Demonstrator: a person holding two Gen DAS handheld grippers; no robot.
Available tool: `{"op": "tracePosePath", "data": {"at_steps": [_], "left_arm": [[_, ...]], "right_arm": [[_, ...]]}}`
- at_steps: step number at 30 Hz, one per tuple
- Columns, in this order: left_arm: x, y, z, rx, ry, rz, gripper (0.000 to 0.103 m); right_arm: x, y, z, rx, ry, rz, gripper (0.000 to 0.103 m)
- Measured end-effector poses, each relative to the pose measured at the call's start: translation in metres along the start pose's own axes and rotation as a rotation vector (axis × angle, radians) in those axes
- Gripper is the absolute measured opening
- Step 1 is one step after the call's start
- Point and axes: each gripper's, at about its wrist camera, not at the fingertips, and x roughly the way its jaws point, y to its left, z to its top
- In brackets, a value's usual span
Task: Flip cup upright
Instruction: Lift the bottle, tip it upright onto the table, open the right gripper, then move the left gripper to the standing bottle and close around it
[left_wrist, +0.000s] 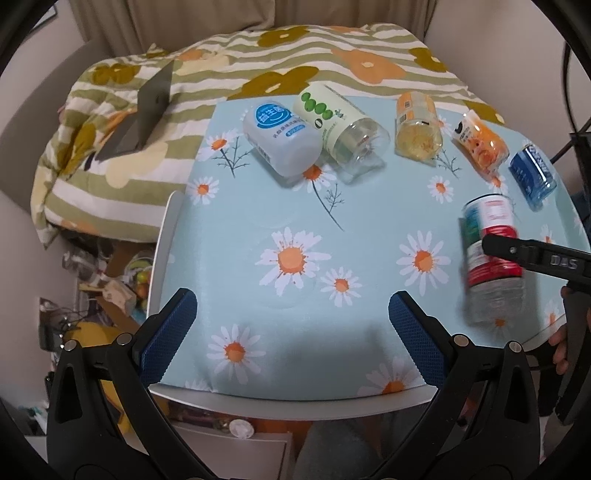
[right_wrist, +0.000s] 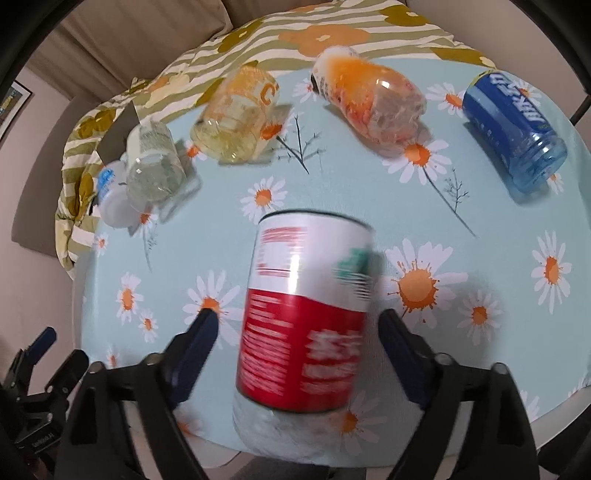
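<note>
Red cup sat near-right on the table, blurred, between the right gripper's wide, non-touching jaws — best to close squarely mid-label before tipping; left gripper was wide, empty.

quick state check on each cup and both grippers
red cup: between right gripper's fingers, blurred, grip unclear
blue cup: on its side
orange cup: on its side
yellow cup: on its side
green cup: on its side
white cup: on its side
left gripper: open, empty
right gripper: open
</note>
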Motion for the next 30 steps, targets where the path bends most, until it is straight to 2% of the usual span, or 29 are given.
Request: {"op": "tracePosePath", "data": {"at_steps": [3, 8, 13, 19, 27, 30], "left_arm": [[-0.007, -0.007, 0.006, 0.0, -0.011, -0.008, 0.103], [-0.022, -0.031, 0.024, 0.008, -0.03, -0.039, 0.103], [-0.032, -0.069, 0.049, 0.045, -0.012, -0.084, 0.103], [-0.007, -0.119, 0.071, 0.069, 0.114, -0.138, 0.103], [0.044, -0.171, 0.089, 0.159, 0.265, -0.109, 0.103], [0.067, -0.176, 0.089, 0.138, 0.348, -0.136, 0.103]], "right_arm": [[-0.023, 0.001, 0.002, -0.017, -0.041, -0.002, 0.103], [-0.064, -0.011, 0.007, -0.064, -0.1, 0.001, 0.103], [-0.093, -0.037, 0.011, -0.104, -0.082, 0.009, 0.103], [-0.106, -0.069, 0.015, -0.219, -0.061, -0.029, 0.103], [-0.088, -0.108, 0.03, -0.272, -0.035, 0.004, 0.103], [-0.078, -0.116, 0.031, -0.291, -0.013, 0.0, 0.103]]}}
